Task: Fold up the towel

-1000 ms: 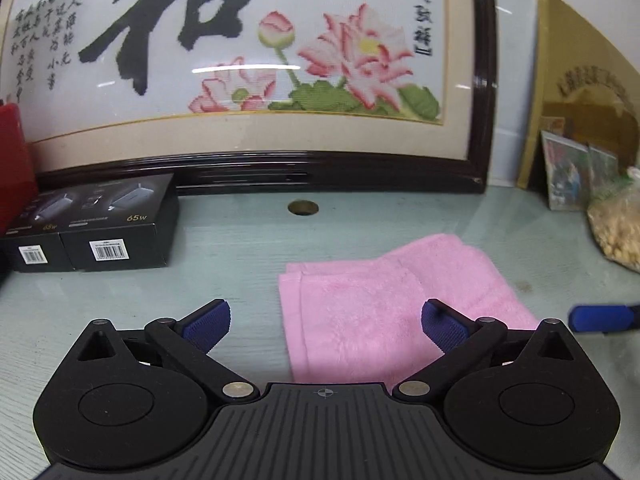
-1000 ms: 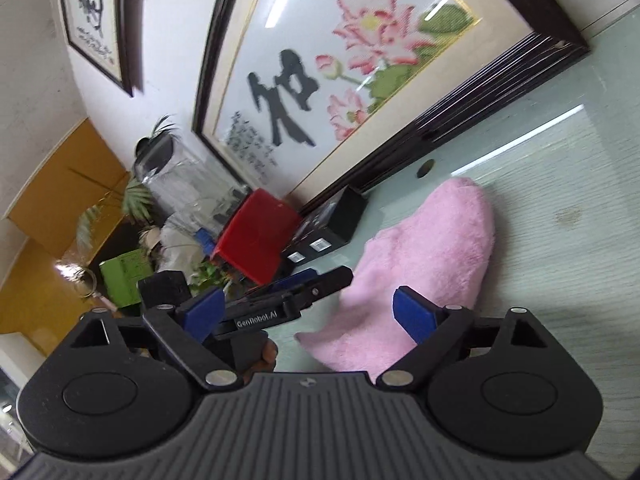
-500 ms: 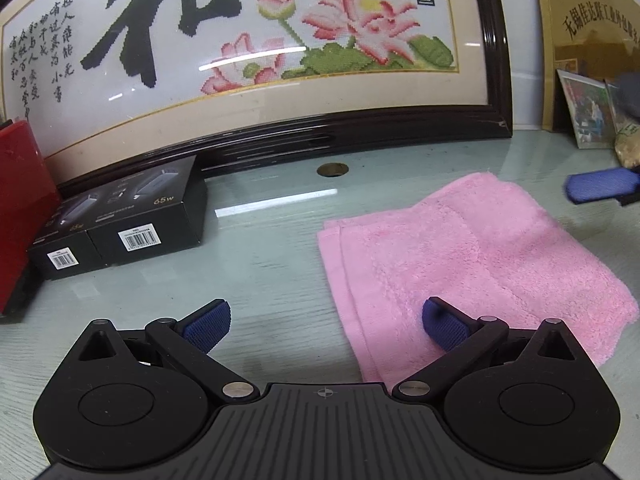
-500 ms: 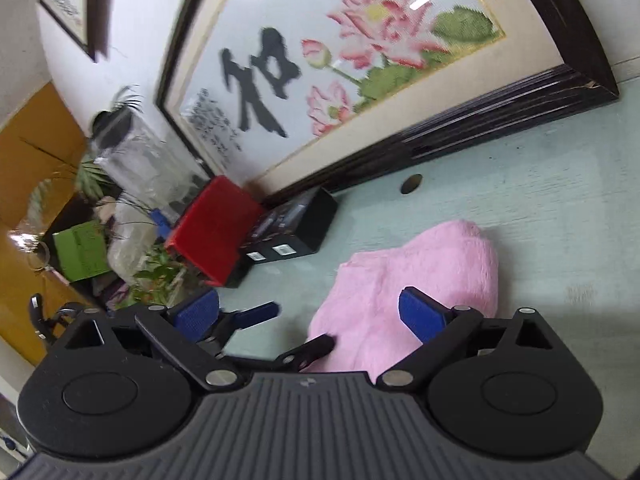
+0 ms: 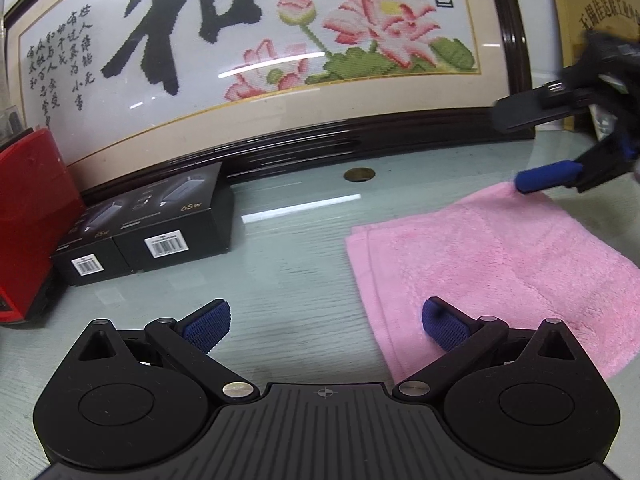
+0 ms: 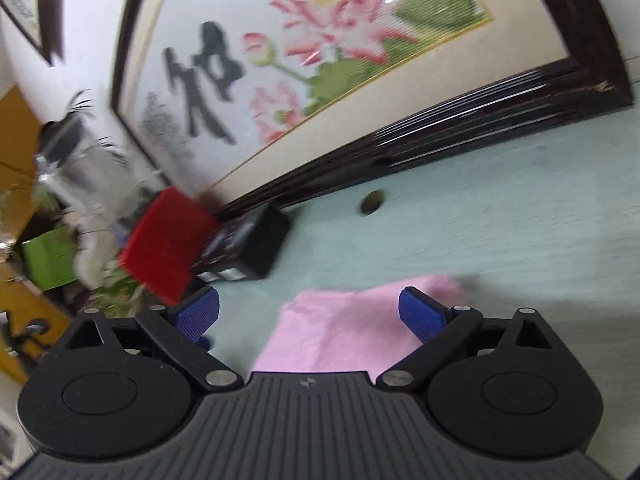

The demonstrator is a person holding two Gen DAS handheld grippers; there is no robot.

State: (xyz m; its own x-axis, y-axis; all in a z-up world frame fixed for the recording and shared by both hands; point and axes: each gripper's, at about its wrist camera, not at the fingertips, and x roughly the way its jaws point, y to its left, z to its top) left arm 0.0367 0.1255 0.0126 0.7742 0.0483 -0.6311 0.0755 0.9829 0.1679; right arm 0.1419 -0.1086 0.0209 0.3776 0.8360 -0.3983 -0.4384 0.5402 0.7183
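Observation:
A pink towel lies folded flat on the pale green glass-topped table, its layered edges showing along the left side. My left gripper is open above the table at the towel's near left edge, with its right pad over the cloth. At the towel's far right corner, the left wrist view shows my right gripper, open, its lower blue pad just above the cloth. From the right wrist, the towel lies between and below the open fingers of the right gripper. Neither gripper holds anything.
A large framed lotus embroidery leans along the table's back. Two black boxes and a red box stand at the left. A round hole sits in the tabletop behind the towel. Plants and clutter lie beyond the table's left end.
Both grippers have drawn back and risen from the towel, staying open. The right gripper swung toward the towel's far right corner. The towel itself lies unchanged.

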